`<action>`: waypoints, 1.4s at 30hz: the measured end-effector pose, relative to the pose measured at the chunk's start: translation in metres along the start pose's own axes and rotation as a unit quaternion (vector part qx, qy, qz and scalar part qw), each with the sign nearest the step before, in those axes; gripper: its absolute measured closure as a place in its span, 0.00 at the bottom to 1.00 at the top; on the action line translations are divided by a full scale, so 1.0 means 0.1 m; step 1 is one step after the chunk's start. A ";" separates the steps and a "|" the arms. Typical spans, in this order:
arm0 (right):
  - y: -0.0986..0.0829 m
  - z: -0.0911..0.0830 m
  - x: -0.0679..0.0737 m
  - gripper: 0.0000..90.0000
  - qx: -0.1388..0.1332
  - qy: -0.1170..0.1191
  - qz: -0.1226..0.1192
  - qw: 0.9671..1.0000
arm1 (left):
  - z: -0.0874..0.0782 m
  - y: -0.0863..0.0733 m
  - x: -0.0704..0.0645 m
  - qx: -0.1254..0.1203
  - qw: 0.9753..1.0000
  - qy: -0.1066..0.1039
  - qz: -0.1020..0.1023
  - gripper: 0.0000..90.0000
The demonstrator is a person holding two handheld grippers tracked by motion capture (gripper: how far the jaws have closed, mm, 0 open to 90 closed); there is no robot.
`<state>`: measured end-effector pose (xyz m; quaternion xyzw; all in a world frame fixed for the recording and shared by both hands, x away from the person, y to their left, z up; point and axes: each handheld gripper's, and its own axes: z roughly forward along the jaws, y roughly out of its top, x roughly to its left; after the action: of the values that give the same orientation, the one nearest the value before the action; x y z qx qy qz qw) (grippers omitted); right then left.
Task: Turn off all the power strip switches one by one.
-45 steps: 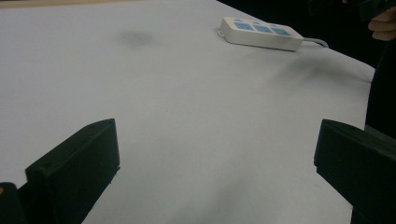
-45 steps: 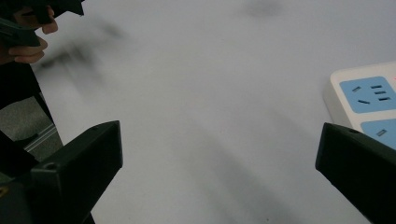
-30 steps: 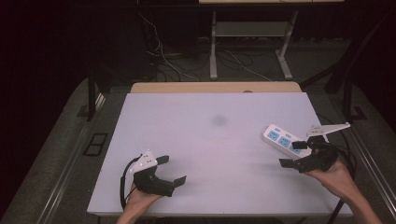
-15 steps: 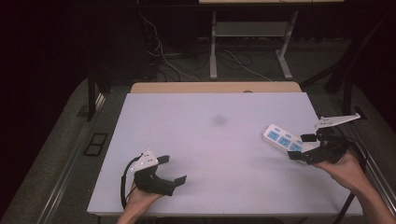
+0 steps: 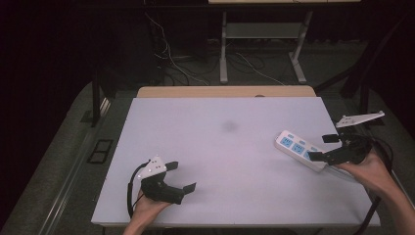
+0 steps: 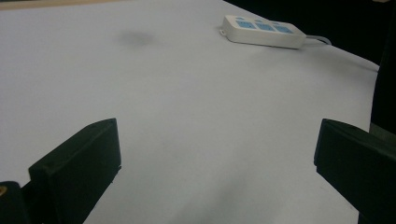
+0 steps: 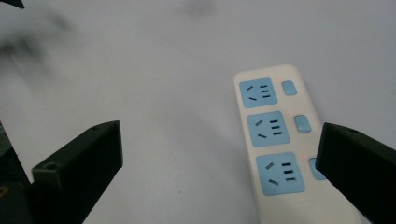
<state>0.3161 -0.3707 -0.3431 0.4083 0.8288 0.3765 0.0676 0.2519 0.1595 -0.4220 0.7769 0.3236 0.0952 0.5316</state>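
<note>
We see a white power strip (image 5: 301, 150) with three blue sockets lying flat near the right edge of the white worktop (image 5: 220, 161). Our right hand-held gripper (image 5: 323, 147) hovers at its near end, jaws spread wide, one jaw over the last socket's switch. Our left hand-held gripper (image 5: 180, 177) sits well apart at the front left, jaws also wide apart and holding nothing. A faint dark smudge (image 5: 229, 126) marks the worktop's middle.
</note>
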 end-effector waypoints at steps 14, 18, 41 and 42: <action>0.08 0.05 -0.22 0.01 0.016 -0.014 0.001 1.000 | 0.01 0.00 0.00 -0.006 1.000 -0.002 0.004 0.00; 0.09 0.10 -0.28 0.01 0.019 -0.018 0.001 1.000 | 0.02 -0.01 0.00 -0.006 1.000 -0.002 0.003 0.00; 0.03 0.24 -0.55 0.31 0.044 -0.048 0.004 0.998 | -0.01 -0.02 0.01 -0.013 1.000 0.004 0.002 0.00; 0.03 0.25 -0.55 0.35 0.047 -0.046 0.004 0.998 | -0.01 -0.02 0.01 -0.013 1.000 0.004 0.002 0.00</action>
<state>0.3651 -0.3955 -0.3696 0.4313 0.8399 0.3183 0.0846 0.2516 0.1611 -0.4237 0.7704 0.3228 0.1036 0.5401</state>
